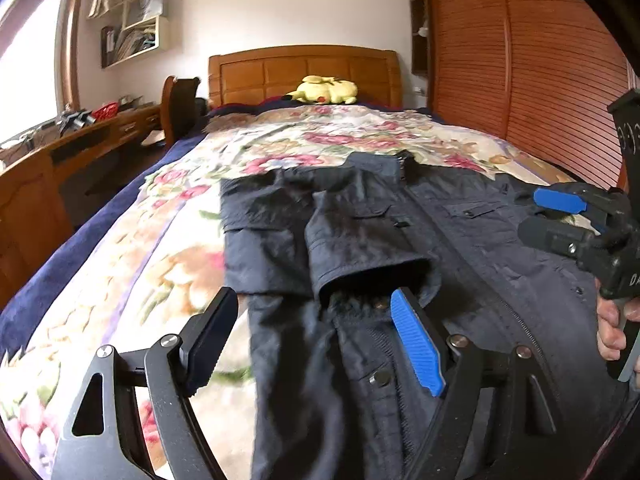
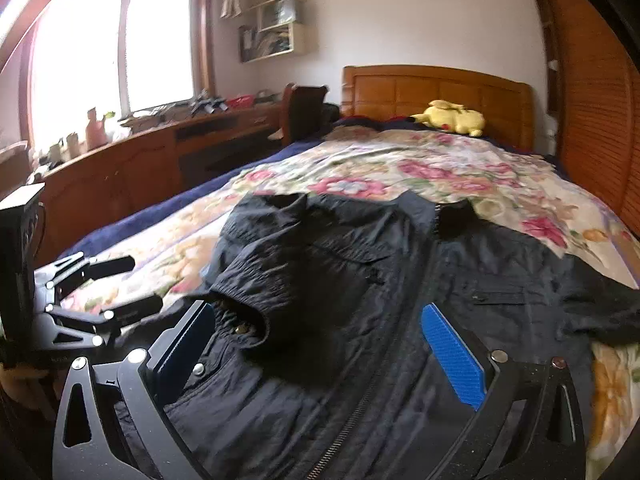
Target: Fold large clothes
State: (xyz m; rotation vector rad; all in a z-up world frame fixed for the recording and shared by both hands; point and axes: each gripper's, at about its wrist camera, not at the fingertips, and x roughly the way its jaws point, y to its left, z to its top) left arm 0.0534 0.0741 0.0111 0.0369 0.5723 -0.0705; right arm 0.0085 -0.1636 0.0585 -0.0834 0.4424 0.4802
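Note:
A dark navy jacket [image 1: 460,240] lies front up on the floral bedspread [image 1: 320,132], zipper down the middle, collar toward the headboard. Its left sleeve [image 1: 360,252] is folded across the chest, cuff toward me. My left gripper [image 1: 316,316] is open and empty just above the jacket's lower left, near the cuff. My right gripper [image 1: 548,216] shows at the right edge, open over the jacket's right side. In the right wrist view the jacket [image 2: 400,280] fills the foreground, the right gripper [image 2: 320,320] is open above it, and the left gripper [image 2: 132,284] is open at the left.
A yellow plush toy [image 1: 326,90] lies by the wooden headboard [image 1: 304,72]. A wooden desk [image 2: 160,152] with clutter runs along the left under the window. A slatted wooden wardrobe [image 1: 540,80] stands right of the bed. A blue blanket edge [image 1: 80,248] hangs at the bed's left.

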